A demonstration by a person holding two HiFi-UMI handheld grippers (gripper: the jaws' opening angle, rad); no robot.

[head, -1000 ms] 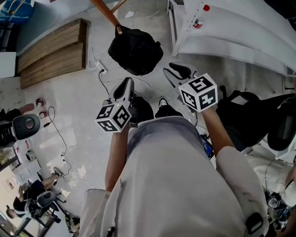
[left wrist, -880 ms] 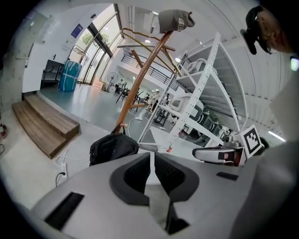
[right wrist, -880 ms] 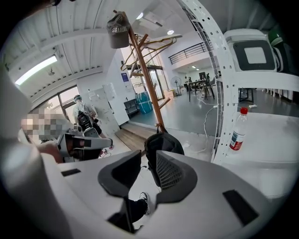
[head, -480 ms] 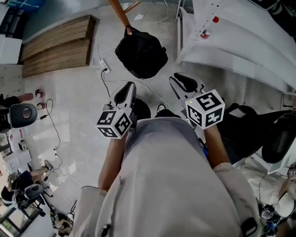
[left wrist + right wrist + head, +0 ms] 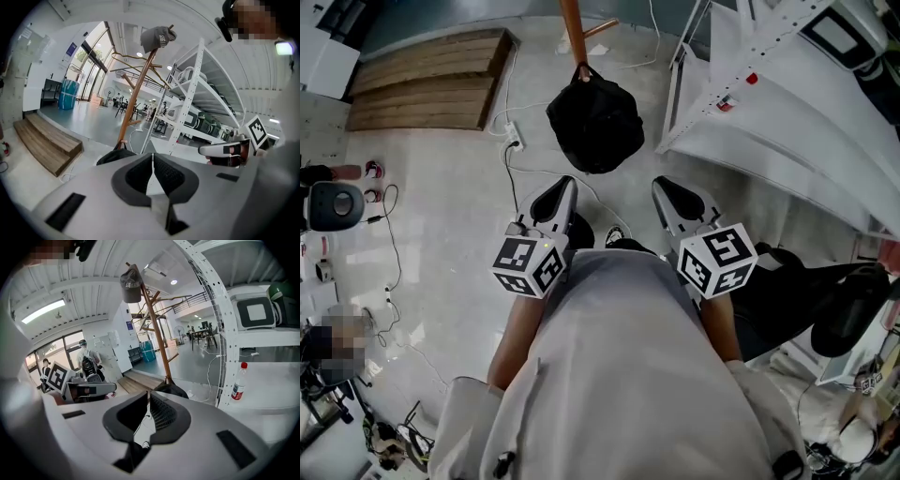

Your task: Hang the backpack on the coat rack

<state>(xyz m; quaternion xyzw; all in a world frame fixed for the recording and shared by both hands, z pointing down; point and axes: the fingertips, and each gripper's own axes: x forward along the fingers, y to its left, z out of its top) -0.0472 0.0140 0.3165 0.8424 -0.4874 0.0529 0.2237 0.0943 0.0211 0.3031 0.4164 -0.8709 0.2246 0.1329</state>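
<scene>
The black backpack (image 5: 595, 129) sits slumped on the floor at the foot of the wooden coat rack pole (image 5: 574, 28). In the left gripper view the rack (image 5: 136, 93) rises with a grey cap (image 5: 157, 37) on its top, and the backpack (image 5: 114, 156) shows just over the jaws. The right gripper view shows the same rack (image 5: 157, 333), cap (image 5: 131, 284) and backpack (image 5: 172, 390). My left gripper (image 5: 555, 192) and right gripper (image 5: 675, 195) hover side by side, short of the backpack. On both, the jaws have closed tip to tip, with nothing between them.
White metal shelving (image 5: 769, 103) stands close on the right, with a red-capped bottle (image 5: 238, 380) on a shelf. Wooden steps (image 5: 422, 80) lie at the far left. A power strip with cables (image 5: 514, 141) runs across the floor beside the backpack. A black chair (image 5: 806, 291) stands at my right.
Both grippers have risen a little and stay side by side. The right gripper's jaws have closed. The backpack and rack pole now sit nearer the middle of the head view.
</scene>
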